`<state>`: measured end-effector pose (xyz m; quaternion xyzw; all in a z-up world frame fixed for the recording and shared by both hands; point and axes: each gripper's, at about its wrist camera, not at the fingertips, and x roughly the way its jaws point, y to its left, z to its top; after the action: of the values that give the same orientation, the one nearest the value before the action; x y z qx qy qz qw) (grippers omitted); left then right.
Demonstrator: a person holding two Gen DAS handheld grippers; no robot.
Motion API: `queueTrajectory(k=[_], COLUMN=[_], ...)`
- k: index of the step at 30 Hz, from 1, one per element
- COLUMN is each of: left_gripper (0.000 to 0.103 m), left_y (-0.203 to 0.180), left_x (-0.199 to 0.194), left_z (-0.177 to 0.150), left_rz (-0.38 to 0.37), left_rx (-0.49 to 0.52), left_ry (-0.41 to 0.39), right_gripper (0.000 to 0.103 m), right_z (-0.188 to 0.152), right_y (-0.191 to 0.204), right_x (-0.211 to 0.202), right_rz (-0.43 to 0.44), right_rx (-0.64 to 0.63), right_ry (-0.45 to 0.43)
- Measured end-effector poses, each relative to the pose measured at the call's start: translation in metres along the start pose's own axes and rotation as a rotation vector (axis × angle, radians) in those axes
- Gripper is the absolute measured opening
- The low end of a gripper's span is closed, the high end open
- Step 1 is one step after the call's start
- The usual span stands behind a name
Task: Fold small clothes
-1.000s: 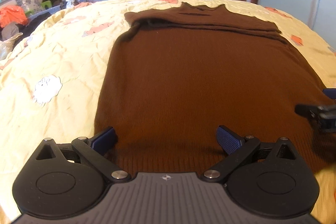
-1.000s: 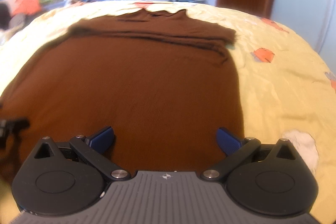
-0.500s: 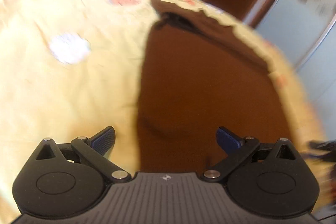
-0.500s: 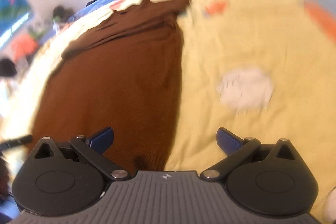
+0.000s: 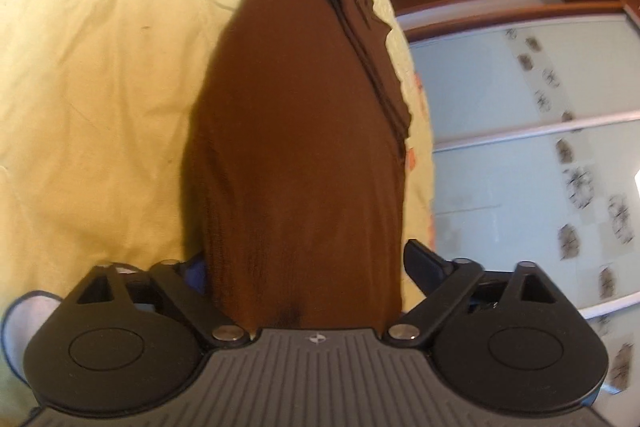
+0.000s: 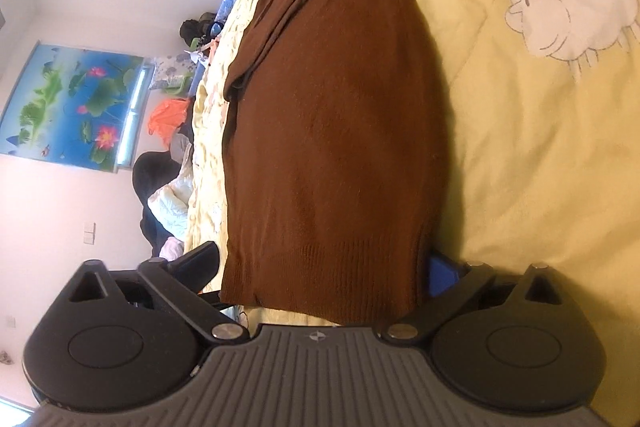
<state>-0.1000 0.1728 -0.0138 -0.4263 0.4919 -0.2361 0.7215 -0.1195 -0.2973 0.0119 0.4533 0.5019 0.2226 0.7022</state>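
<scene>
On the yellow bedspread [image 6: 540, 155] lies the brown sweater [image 6: 340, 131], spread flat with its sleeves folded in across the shoulders at the far end. Each gripper is rolled on its side at a bottom corner of the garment. The left gripper [image 5: 306, 269] straddles the hem: one finger sits on the bedding side, partly hidden by knit, the other stands clear above, and its jaws have just been closing toward the cloth without the pads pressing it yet. The right gripper [image 6: 324, 269] sits likewise, its blue pad [image 6: 438, 275] against the sweater's lower edge and the other finger standing off, so it holds nothing.

The step in hand looks like pinching both hem corners for the lengthwise fold. It would go best if each lower finger slides fully under the ribbed hem [image 6: 320, 255] before closing, catching both layers. Both hands should then lift together, level, so the knit does not skew.
</scene>
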Motion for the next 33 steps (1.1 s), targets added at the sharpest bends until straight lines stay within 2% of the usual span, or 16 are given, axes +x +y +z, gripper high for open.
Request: queueTrajectory(k=[1,2,3,4,5,6,7,8,12,16,18,21,25,27,30,33], left_gripper=[0.061,0.042,0.038,0.033,0.030,0.026,0.016,0.007,0.006,0.006,0.006,0.006,0.006,0.006,0.006,0.007], left_y=[-0.002,-0.001,-0.003,-0.004,-0.005,-0.004,-0.005,-0.007,-0.027,-0.055,-0.072,-0.093,-0.123,-0.139,-0.160,-0.162], left_x=[0.001,-0.003,-0.002,-0.002,-0.002,-0.002,-0.002,0.000,0.001,0.000,0.003,0.023,0.063,0.085,0.119,0.153], left_z=[0.000,0.002,0.001,0.001,0.001,0.002,0.002,0.003,0.010,0.040,0.065,0.113,0.194,0.231,0.279,0.322], left_rz=[0.036,0.075,0.103,0.123,0.139,0.154,0.177,0.213,0.263,0.207,0.181,0.170,0.166,0.191,0.237,0.315], left_rx=[0.019,0.039,0.056,0.068,0.076,0.080,0.086,0.103,0.193,0.271,0.311,0.339,0.346,0.385,0.441,0.459], left_ry=[0.008,0.024,0.032,0.037,0.041,0.043,0.045,0.048,0.042,-0.044,-0.116,-0.210,-0.276,-0.308,-0.349,-0.393], right_gripper=[0.094,0.081,0.070,0.045,0.027,0.021,0.015,0.013,0.014,0.014,0.014,0.014,0.014,0.014,0.014,0.014], right_z=[0.001,0.005,0.005,0.006,0.005,0.004,0.003,0.001,0.001,0.022,0.043,0.089,0.171,0.213,0.271,0.321], right_y=[0.000,0.000,0.001,0.000,-0.002,-0.004,-0.007,-0.010,-0.009,0.005,0.015,0.029,0.037,0.040,0.041,0.033], right_x=[0.000,0.001,0.003,0.005,0.008,0.009,0.010,0.009,0.006,0.004,0.003,0.006,0.015,0.025,0.042,0.061], right_rz=[-0.005,-0.016,-0.040,-0.075,-0.106,-0.119,-0.119,-0.111,-0.086,-0.010,0.033,0.067,0.112,0.119,0.074,0.030], right_rx=[-0.001,-0.004,-0.012,-0.018,-0.020,-0.021,-0.016,-0.008,-0.031,-0.066,-0.086,-0.125,-0.115,-0.112,-0.107,-0.078], right_ry=[-0.003,-0.006,-0.005,0.003,0.010,0.014,0.015,0.011,-0.025,-0.068,-0.107,-0.184,-0.289,-0.319,-0.360,-0.386])
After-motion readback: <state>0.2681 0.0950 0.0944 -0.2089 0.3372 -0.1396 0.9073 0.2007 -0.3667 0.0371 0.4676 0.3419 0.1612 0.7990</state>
